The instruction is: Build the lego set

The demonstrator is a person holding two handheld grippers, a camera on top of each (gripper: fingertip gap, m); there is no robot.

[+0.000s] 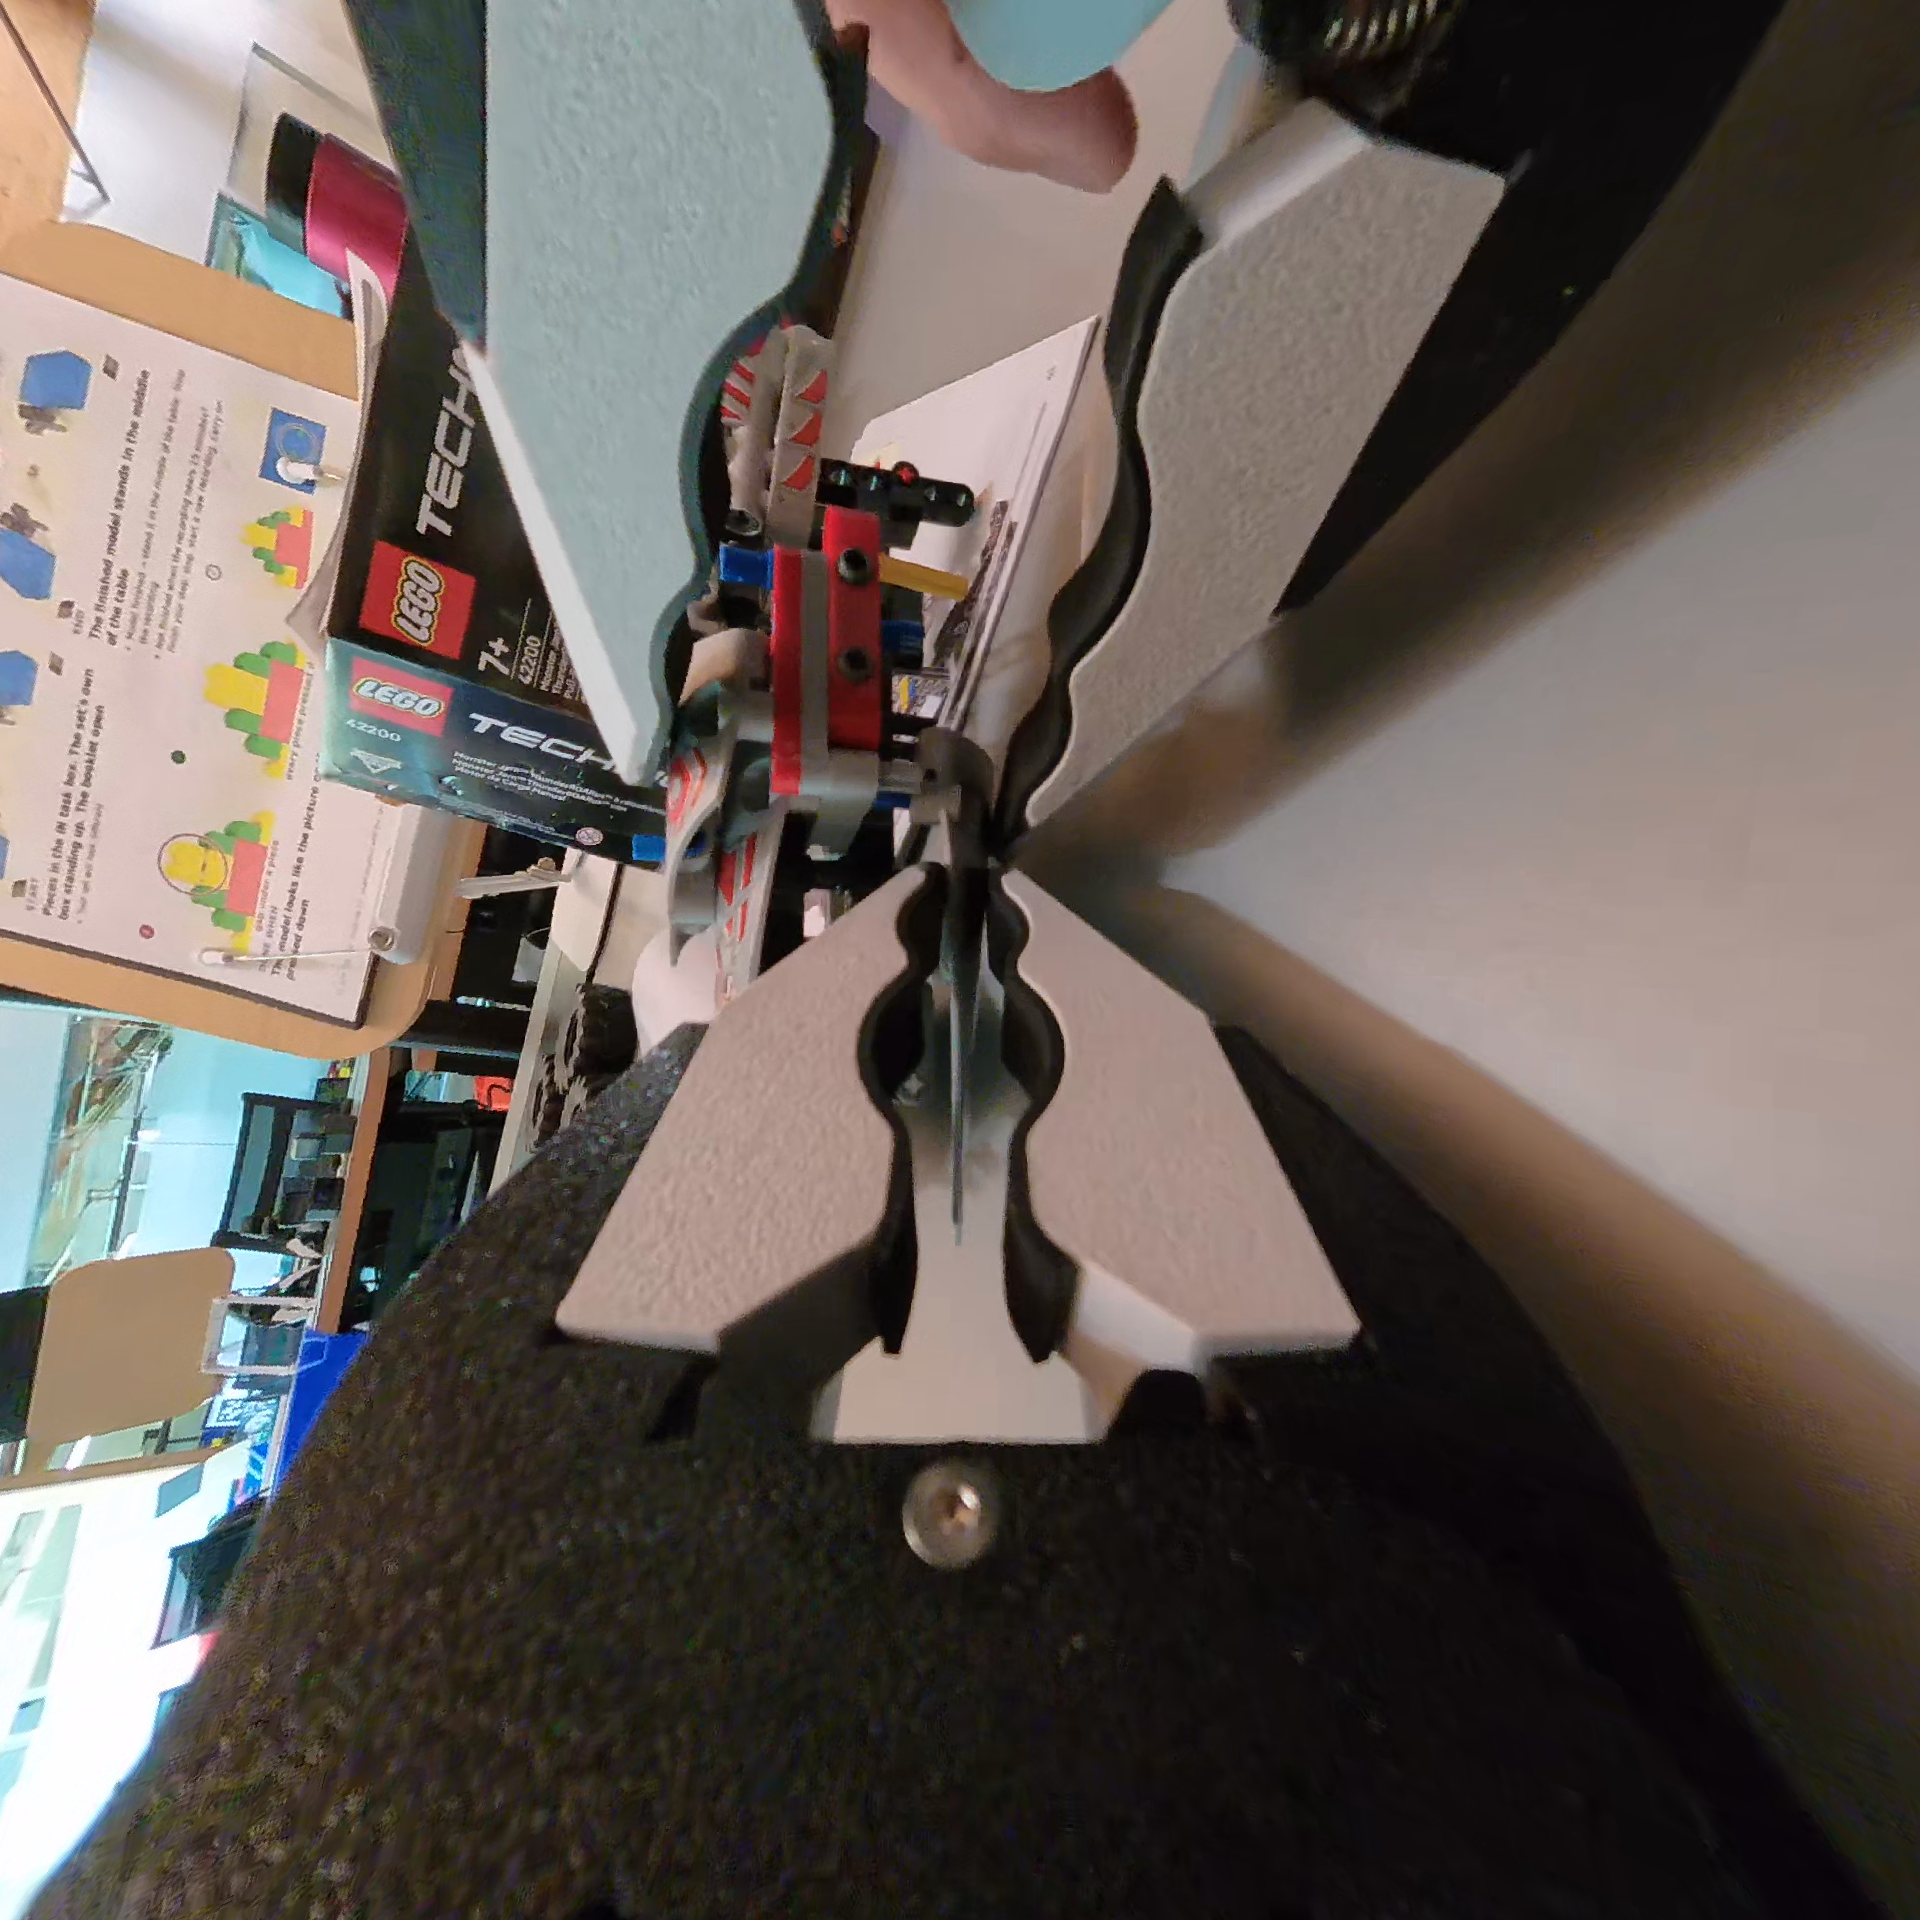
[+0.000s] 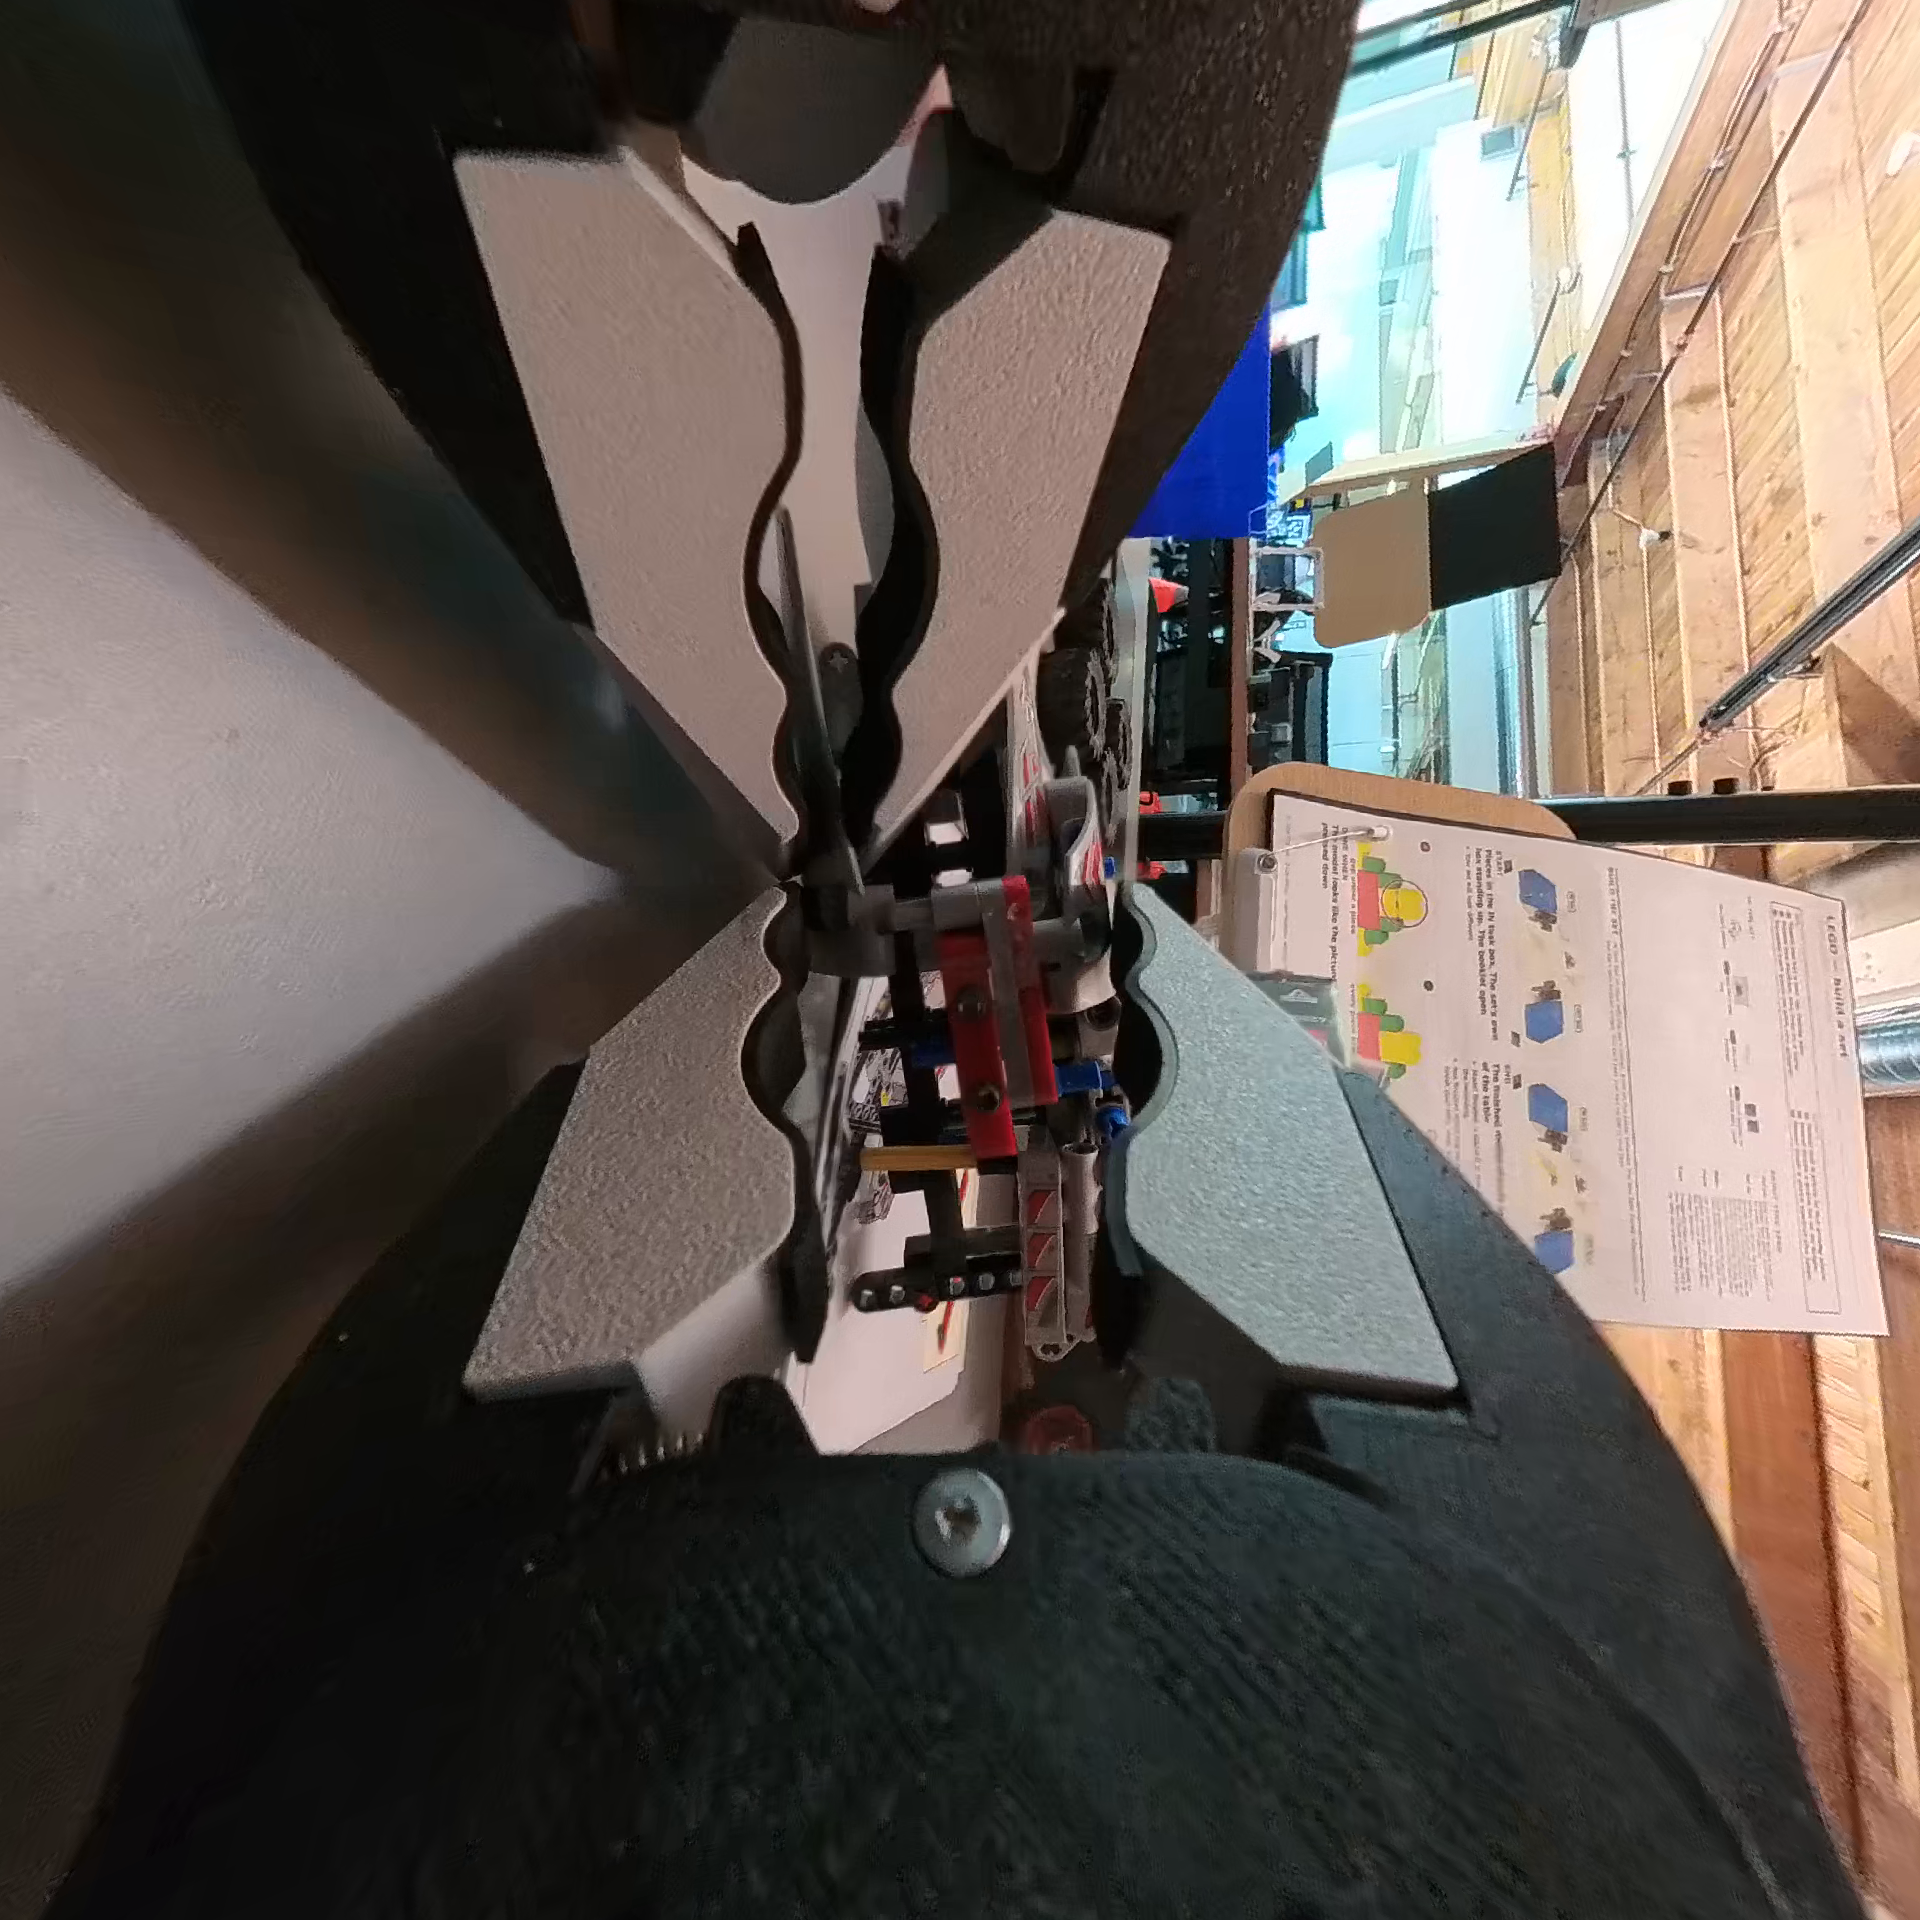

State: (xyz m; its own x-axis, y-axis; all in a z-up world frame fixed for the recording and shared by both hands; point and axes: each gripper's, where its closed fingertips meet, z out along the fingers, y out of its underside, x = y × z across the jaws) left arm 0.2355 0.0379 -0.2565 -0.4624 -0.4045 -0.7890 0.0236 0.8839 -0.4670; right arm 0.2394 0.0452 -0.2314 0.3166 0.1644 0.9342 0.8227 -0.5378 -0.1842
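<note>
The right tongs (image 2: 951,1023) are clamped across the lego model (image 2: 997,1049), a red, grey and black Technic frame held off the white tabletop (image 2: 208,831). The left tongs (image 1: 961,883) are pinched together on a thin dark piece (image 1: 961,1039), their tips touching the model's grey end. Beyond it lie an open booklet (image 1: 997,447), the set's dark box (image 1: 447,623), and a clipped instruction sheet (image 2: 1558,1091).

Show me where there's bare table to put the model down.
The plain white tabletop past the booklet, on its side away from the set box, looks bare. Crowded: the strip among booklet, box and loose tyres, where the model sits between the jaws of the right gripper.
</note>
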